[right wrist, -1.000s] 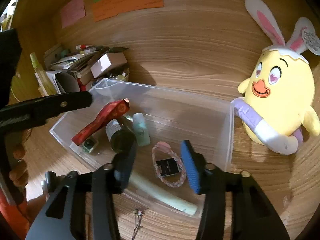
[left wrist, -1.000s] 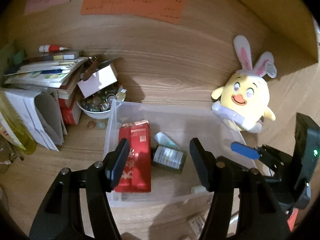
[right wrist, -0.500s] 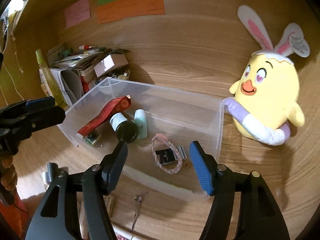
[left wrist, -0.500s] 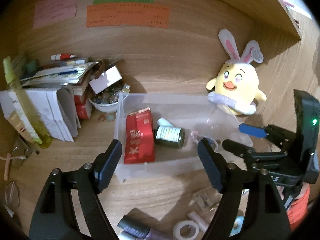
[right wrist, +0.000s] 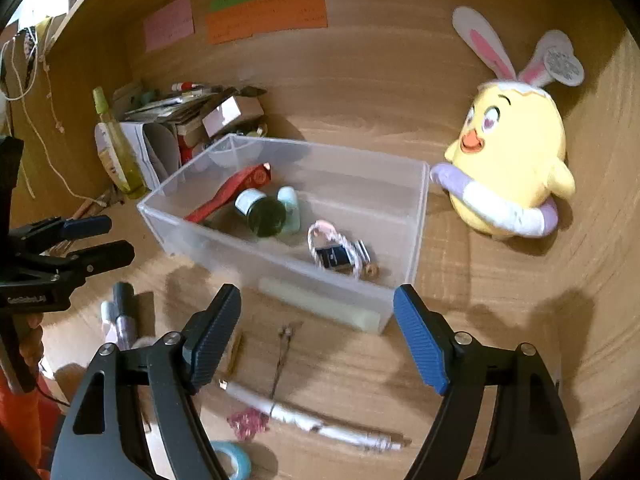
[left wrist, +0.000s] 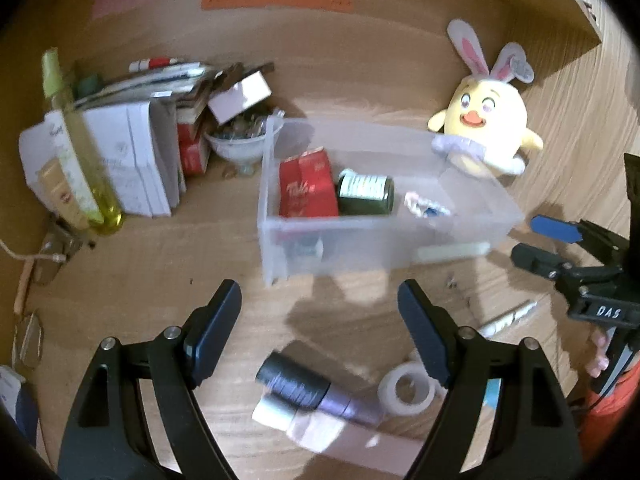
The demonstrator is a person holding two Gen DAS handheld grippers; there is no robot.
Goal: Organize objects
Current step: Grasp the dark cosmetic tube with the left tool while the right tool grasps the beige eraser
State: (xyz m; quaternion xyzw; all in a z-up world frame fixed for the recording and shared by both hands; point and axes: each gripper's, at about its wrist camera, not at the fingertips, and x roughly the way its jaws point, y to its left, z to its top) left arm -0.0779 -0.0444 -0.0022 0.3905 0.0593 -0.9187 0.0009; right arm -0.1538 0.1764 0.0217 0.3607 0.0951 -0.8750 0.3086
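Left gripper (left wrist: pixel 320 312) and right gripper (right wrist: pixel 318 312): fingers spread wide, holding nothing, above the bench (right wrist: pixel 480 320) before the clear bin (right wrist: pixel 280 264).

A yellow chick toy (right wrist: pixel 516 168) with bunny ears sits beside the wooden wall. Pink, green and orange paper notes (right wrist: pixel 266 16) are stuck up high. A messy pile of books and papers (left wrist: pixel 136 136) leans in the corner, with what may be a yellow-green bottle (left wrist: pixel 78 152) in front.
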